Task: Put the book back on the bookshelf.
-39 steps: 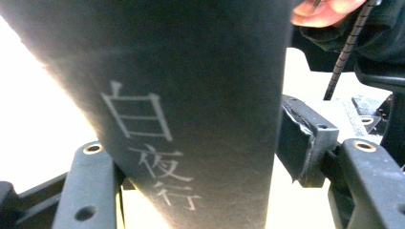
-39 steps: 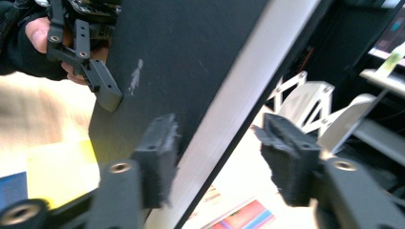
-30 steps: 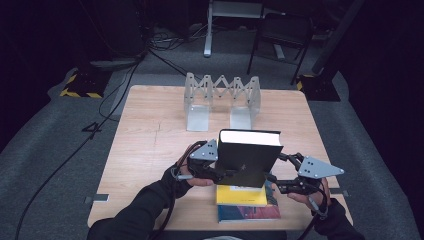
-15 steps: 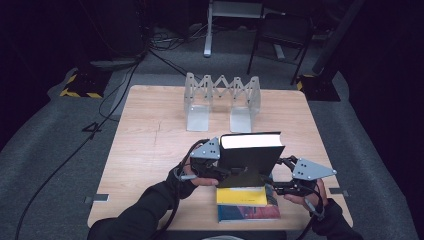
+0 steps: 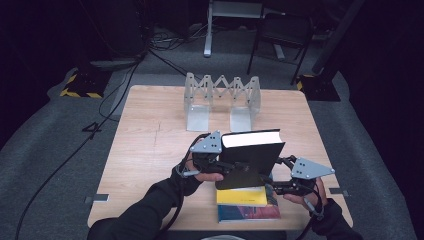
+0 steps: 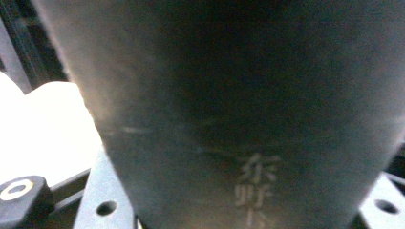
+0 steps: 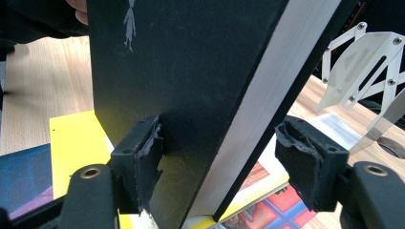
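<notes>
Both grippers (image 5: 235, 167) (image 5: 277, 186) astride black book (image 5: 250, 160) – R jaws slack

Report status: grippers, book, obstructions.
Left gripper clamps black book upright. Right gripper straddles it, far pad off. Book stands on stack; path to rack clear.

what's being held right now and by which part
The black book, stood on edge: left gripper clamps its spine end; right gripper straddles the page-edge end, one pad off it.

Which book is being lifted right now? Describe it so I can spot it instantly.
On the wooden table, near its front edge and in front of the metal accordion bookend rack, stands the black book. Unlike the yellow book and the blue book lying flat beneath it, it is upright, plain black, white page edges on top.
</notes>
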{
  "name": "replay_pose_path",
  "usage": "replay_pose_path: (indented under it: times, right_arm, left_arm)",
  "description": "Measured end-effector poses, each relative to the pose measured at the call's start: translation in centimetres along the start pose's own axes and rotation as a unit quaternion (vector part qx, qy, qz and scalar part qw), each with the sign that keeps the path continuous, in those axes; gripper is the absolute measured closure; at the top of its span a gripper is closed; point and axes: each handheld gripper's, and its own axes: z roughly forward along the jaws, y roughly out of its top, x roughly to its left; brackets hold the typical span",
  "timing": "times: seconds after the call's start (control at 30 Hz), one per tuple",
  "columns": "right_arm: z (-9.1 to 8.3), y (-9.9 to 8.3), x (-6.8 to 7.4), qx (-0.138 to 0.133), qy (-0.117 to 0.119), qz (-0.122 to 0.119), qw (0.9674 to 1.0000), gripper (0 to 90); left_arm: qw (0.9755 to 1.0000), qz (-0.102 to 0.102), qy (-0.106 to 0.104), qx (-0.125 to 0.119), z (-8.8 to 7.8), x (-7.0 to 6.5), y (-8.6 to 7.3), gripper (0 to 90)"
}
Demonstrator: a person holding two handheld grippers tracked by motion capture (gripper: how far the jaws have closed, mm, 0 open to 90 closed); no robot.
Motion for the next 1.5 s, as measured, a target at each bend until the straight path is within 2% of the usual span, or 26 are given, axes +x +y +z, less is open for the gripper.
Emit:
replay_pose_path:
  times: [0.23,0.27,0.4,0.5,0.67,0.77,0.83,0.93,0.97,1.03,1.13,1.3,1.37,1.4,1.5]
  right_arm:
    - [-0.6,-0.8,-0.4,0.016,-0.009,0.009,0.9998,32.1]
    - [-1.0,-1.4,-0.8,0.023,-0.021,0.018,0.9994,33.3]
    - [-1.5,-2.3,-1.5,0.033,-0.036,0.032,0.9983,33.2]
    - [-1.7,-3.3,-2.3,0.045,-0.054,0.046,0.9965,33.2]
    - [-1.9,-4.3,-3.1,0.063,-0.073,0.063,0.9934,33.0]
    - [-1.9,-4.6,-3.5,0.069,-0.078,0.073,0.9919,32.6]
    - [-1.7,-4.7,-3.6,0.073,-0.083,0.074,0.9911,32.6]
    - [-1.5,-4.9,-3.6,0.083,-0.089,0.075,0.9897,32.2]
    - [-1.5,-4.9,-3.6,0.083,-0.089,0.075,0.9897,32.2]
    - [-1.5,-5.0,-3.7,0.086,-0.092,0.076,0.9892,32.0]
    - [-1.5,-5.2,-3.9,0.085,-0.093,0.08,0.9887,32.0]
    - [-1.3,-5.3,-3.9,0.091,-0.096,0.081,0.9878,32.0]
    - [-1.3,-5.3,-3.9,0.094,-0.097,0.081,0.9876,32.0]
    - [-1.3,-5.3,-3.9,0.094,-0.097,0.081,0.9876,32.0]
    - [-1.2,-5.4,-4.0,0.096,-0.097,0.083,0.9872,32.0]
  left_arm:
    - [0.9999,0.009,0.009,0.007,0.0,-0.4,0.3,50.3]
    - [0.9998,0.011,0.014,0.008,-0.1,-0.4,0.4,50.6]
    - [0.9991,0.015,0.037,0.012,-0.2,-0.4,0.8,51.2]
    - [0.9979,0.018,0.061,0.016,-0.4,-0.2,1.0,51.6]
    - [0.996,0.018,0.087,0.013,-1.1,0.2,1.1,52.0]
    - [0.9939,0.02,0.108,0.013,-1.8,0.5,1.2,52.3]
    - [0.9915,0.022,0.128,0.011,-2.3,0.8,1.2,52.4]
    - [0.9866,0.015,0.163,0.004,-3.6,1.7,1.0,52.5]
    - [0.9866,0.015,0.163,0.004,-3.6,1.7,1.0,52.5]
    - [0.9811,0.012,0.193,-0.002,-4.6,2.2,0.9,52.5]
    - [0.9738,0.005,0.227,-0.006,-5.9,3.0,0.7,52.6]
    - [0.9584,-0.011,0.285,-0.005,-7.9,4.4,0.1,52.6]
    - [0.9505,-0.021,0.31,-0.005,-8.7,5.1,-0.3,52.6]
    - [0.9505,-0.021,0.31,-0.005,-8.7,5.1,-0.3,52.6]
    - [0.9382,-0.037,0.344,-0.004,-9.2,6.0,-0.8,52.6]
